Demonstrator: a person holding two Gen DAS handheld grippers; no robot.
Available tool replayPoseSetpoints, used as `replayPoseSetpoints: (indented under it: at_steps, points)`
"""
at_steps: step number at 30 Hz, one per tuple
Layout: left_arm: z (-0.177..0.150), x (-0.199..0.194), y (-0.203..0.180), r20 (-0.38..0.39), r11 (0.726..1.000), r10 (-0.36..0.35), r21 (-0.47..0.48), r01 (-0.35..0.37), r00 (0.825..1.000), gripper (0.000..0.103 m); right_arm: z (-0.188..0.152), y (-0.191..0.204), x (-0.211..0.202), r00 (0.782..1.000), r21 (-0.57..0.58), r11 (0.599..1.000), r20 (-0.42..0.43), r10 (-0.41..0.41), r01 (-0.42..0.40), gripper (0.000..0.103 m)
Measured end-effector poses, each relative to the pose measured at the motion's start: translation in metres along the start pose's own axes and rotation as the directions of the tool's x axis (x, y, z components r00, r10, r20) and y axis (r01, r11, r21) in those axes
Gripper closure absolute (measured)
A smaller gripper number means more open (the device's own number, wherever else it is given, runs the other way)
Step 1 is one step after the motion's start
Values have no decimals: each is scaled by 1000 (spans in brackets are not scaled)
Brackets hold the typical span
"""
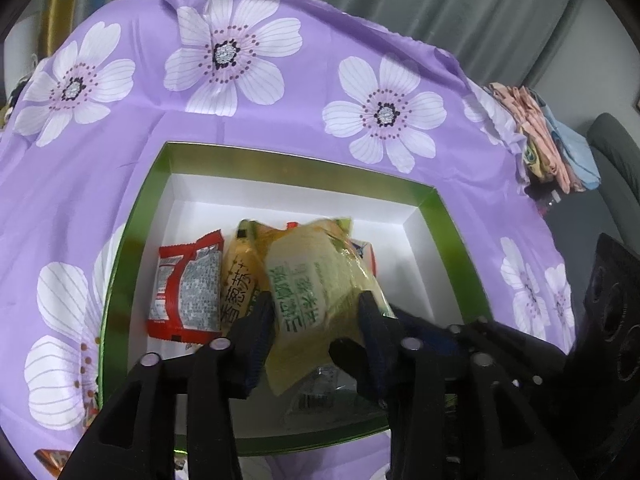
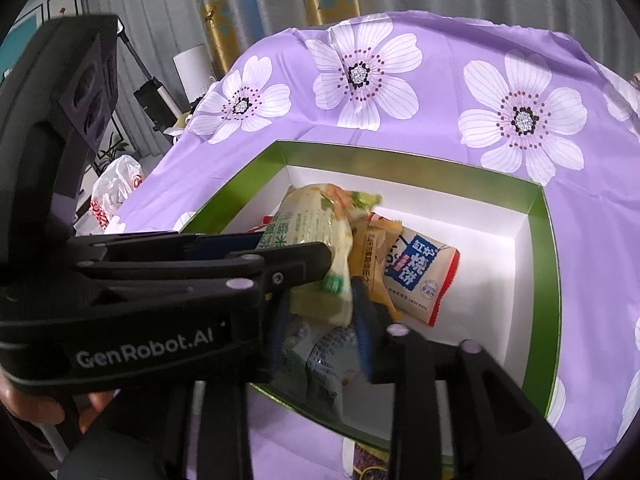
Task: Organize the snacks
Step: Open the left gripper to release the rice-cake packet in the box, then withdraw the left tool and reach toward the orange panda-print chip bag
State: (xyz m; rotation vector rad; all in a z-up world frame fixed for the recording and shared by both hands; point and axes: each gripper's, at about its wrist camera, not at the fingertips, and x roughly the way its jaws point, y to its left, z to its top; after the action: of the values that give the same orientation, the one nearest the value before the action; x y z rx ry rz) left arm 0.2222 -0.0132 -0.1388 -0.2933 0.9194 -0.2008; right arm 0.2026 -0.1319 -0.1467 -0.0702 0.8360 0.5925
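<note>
Both grippers, left gripper point(image 1: 316, 320) and right gripper point(image 2: 320, 320), flanked the pale-green snack pack point(image 1: 320, 276) over the box point(image 1: 132, 216); fingers spread, apparently releasing it inside.

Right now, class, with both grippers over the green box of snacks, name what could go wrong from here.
1. The pale green-and-yellow packet sits between the left gripper's fingers, propped on other packets; if it drops, it may land tilted or slide.
2. The right gripper crowds the same packet, so the two grippers could collide.
3. The red packet and blue-and-white packet lie close by in the green box and could be knocked askew.
</note>
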Motion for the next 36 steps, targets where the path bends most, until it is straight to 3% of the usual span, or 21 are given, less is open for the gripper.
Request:
replayPoseSetpoints:
  at_steps: [2,5,9,13,19,22,36]
  points:
    - [-1,-2,0,4,1000,9,0,-9,1000,42,-2,0,-4,1000,2,1000,9,-9,9,60]
    - [-3,-6,-2,16,999,35,11,-35,999,41,-4,-1,-10,1000,11,1000,16,-15,15,57]
    - [-4,-16,-8,31,999,45,27,-45,999,23,-6,-3,-22,999,26,999,33,-21,20,53]
    - [-6,-30,-18,53,997,56,55,-59,997,22,-6,-2,-38,998,36,999,54,-34,32,47]
    - [-13,-57,-30,96,993,78,78,-86,992,19,-12,4,-65,990,33,995,100,-102,99,27]
    - [-19,-72,-33,119,991,93,84,-103,989,3,-18,7,-78,982,25,989,119,-147,145,23]
    - [-57,-137,-44,209,984,131,88,-152,969,3,-42,23,-140,975,41,991,180,-131,126,12]
